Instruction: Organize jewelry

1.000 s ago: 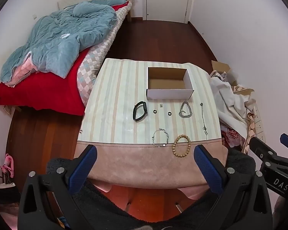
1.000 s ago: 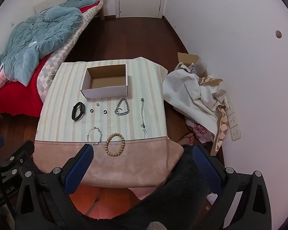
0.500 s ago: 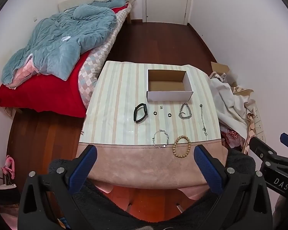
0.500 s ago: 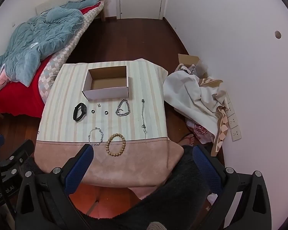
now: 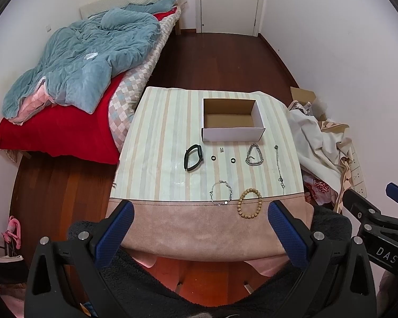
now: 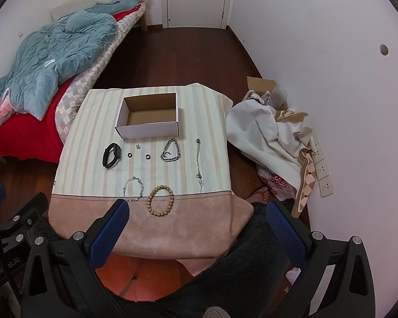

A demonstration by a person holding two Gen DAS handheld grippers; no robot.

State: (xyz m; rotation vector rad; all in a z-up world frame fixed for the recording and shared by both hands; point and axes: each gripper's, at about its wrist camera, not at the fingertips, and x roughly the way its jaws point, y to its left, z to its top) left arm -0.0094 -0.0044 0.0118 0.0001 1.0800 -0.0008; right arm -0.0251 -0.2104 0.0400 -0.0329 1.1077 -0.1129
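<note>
Jewelry chains (image 5: pixel 255 155) look limp and slippery; I'd pinch the stiff wooden bead bracelet (image 5: pixel 250 204) rim, both jaws spread.

Bedroom backdrop, busy on both sides.
Rumpled teal duvet (image 5: pixel 87 53) sprawls over the red-sheeted bed (image 5: pixel 53 129) at left; closed white door (image 5: pixel 229 0) at the far wall; heap of white cloth (image 6: pixel 262 129) on the dark wooden floor (image 5: pixel 225 61), beside wall sockets (image 6: pixel 322 169).
</note>
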